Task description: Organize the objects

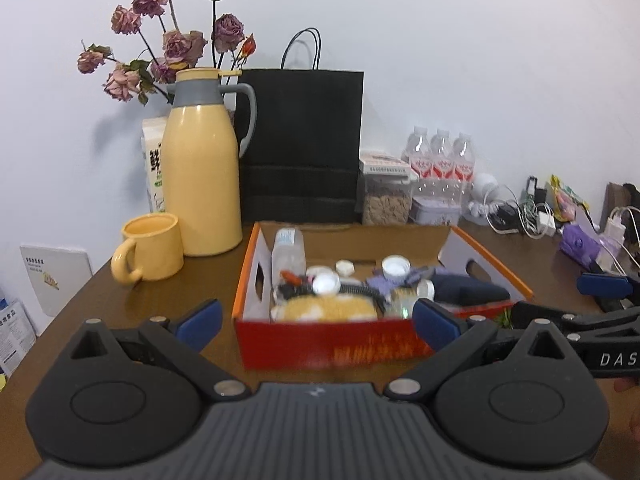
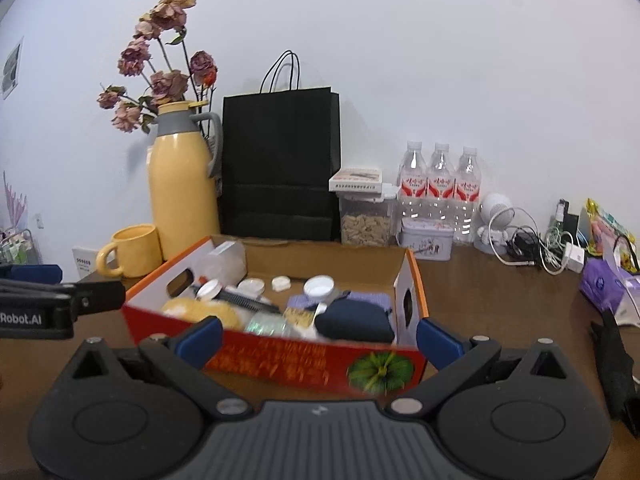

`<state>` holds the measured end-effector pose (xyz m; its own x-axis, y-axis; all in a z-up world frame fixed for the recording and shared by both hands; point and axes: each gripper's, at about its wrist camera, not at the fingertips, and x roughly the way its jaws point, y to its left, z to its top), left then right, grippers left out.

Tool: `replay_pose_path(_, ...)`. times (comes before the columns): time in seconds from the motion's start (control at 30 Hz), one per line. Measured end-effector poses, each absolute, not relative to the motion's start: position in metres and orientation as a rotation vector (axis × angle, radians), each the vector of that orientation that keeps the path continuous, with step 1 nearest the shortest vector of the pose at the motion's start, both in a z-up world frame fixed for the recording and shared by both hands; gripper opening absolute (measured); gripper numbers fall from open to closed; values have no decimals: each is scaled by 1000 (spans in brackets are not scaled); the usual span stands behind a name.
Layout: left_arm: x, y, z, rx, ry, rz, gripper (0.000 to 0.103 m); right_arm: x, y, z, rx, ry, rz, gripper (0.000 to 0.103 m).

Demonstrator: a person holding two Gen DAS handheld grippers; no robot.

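A red and orange cardboard box [image 1: 340,344] sits mid-table, filled with a clear bottle [image 1: 288,252], white lids, a dark pouch [image 2: 354,322] and a yellow sponge [image 1: 336,308]. Behind the box stand a yellow thermos [image 1: 200,176], a yellow mug [image 1: 150,250] and a black paper bag [image 1: 300,144]. In front of the box, the left gripper [image 1: 316,320] and the right gripper [image 2: 318,336] both hover with jaws spread wide, holding nothing.

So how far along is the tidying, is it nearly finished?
Hard to say. The red box already holds a clear bottle, a comb and a dark pouch. Both the left gripper and right gripper are open and empty. Cables and purple packets remain loose on the table.
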<state>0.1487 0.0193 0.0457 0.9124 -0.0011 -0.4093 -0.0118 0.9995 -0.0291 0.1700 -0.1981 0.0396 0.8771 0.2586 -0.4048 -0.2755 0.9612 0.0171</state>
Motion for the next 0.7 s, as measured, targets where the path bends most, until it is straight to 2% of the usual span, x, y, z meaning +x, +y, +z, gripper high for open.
replay_pose_path(0.37, 94, 21, 29, -27, 485, 9, 103, 120, -201, 26, -39, 487, 286, 103)
replay_pose_path(0.7, 88, 21, 25, -34, 504, -2, 103, 115, -202, 22, -34, 502, 287, 103)
